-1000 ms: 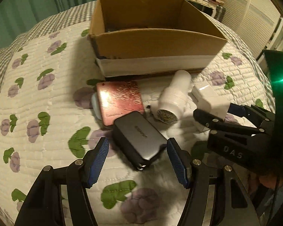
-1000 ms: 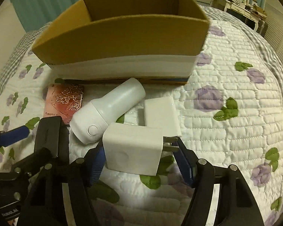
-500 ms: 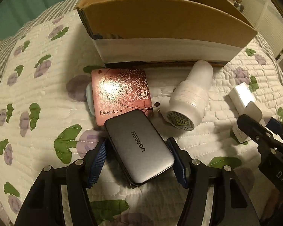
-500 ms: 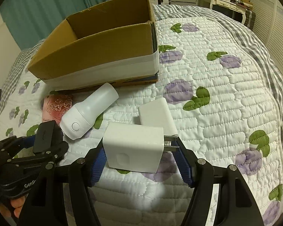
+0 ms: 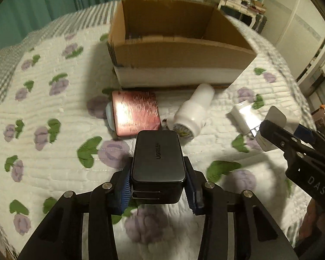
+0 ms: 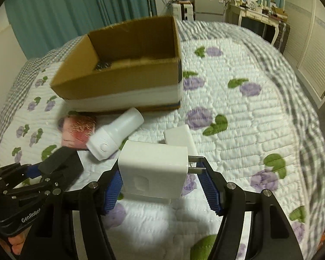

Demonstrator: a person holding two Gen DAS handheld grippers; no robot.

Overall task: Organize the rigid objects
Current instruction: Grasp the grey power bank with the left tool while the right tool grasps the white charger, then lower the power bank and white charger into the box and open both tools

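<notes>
My left gripper is shut on a dark grey UGREEN charger and holds it above the quilt. My right gripper is shut on a white plug charger, also lifted; it shows in the left wrist view too. On the quilt lie a pink embossed case, a white cylindrical device and a smaller white adapter. An open cardboard box stands behind them.
The flowered quilt covers the bed, with a checked border at the edges. Something dark lies in the box's left corner. Teal curtains and cluttered furniture stand beyond the bed.
Both grippers closed on their chargers and lifted them off the quilt. The views pulled back and up, so the box interior shows.
</notes>
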